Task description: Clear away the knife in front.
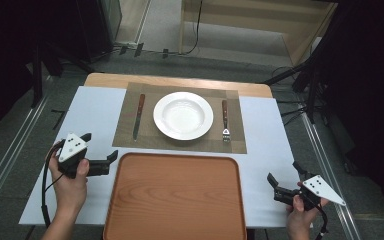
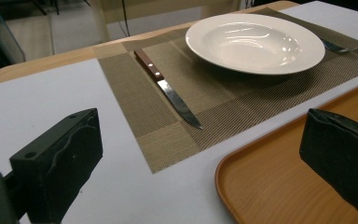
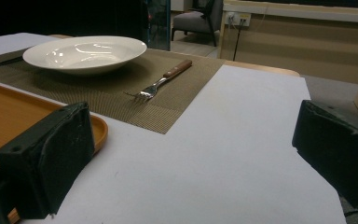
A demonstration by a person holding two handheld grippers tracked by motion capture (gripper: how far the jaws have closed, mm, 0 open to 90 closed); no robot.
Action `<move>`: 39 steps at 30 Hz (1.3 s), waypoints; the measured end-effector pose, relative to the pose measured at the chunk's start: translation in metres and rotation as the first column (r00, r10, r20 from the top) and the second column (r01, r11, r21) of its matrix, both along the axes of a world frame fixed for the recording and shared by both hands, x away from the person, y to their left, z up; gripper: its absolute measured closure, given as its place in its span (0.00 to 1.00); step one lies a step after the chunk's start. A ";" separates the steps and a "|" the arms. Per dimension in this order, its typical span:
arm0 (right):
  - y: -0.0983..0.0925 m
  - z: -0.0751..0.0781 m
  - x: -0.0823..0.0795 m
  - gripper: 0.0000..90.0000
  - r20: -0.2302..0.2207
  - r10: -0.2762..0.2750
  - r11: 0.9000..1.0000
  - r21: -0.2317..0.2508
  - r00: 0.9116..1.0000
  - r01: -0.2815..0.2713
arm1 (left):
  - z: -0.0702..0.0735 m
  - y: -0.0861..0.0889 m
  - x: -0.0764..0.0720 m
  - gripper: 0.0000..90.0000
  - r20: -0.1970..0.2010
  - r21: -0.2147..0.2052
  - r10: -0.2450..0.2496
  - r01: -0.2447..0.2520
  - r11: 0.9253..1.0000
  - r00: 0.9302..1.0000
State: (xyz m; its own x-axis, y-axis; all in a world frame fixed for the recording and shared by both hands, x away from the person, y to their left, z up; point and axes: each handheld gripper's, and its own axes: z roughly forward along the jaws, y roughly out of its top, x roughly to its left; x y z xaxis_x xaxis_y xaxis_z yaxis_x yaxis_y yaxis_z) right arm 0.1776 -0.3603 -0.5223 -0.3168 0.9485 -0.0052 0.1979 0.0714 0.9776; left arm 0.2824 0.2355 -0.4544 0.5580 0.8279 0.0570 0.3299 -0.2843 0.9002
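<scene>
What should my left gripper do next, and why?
Probably ease the left gripper forward toward the knife. Its fingers stand open with nothing between them, and the knife lies untouched on the placemat just ahead, left of the plate. The tray beside it looks the likely place for it.
</scene>
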 end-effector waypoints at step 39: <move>0.002 -0.001 0.002 0.00 -0.014 0.000 1.000 -0.008 1.000 0.000 | 0.017 -0.040 0.134 0.00 -0.189 -0.006 -0.009 0.008 1.000 0.982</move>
State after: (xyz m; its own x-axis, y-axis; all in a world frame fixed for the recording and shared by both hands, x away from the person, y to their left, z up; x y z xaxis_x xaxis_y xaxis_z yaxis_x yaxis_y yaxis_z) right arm 0.1799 -0.3578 -0.5233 -0.3170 0.9484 -0.0086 0.2112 0.0794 0.9742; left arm 0.4168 0.1956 -0.4369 0.5653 0.8231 -0.0548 0.4919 -0.2830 0.8234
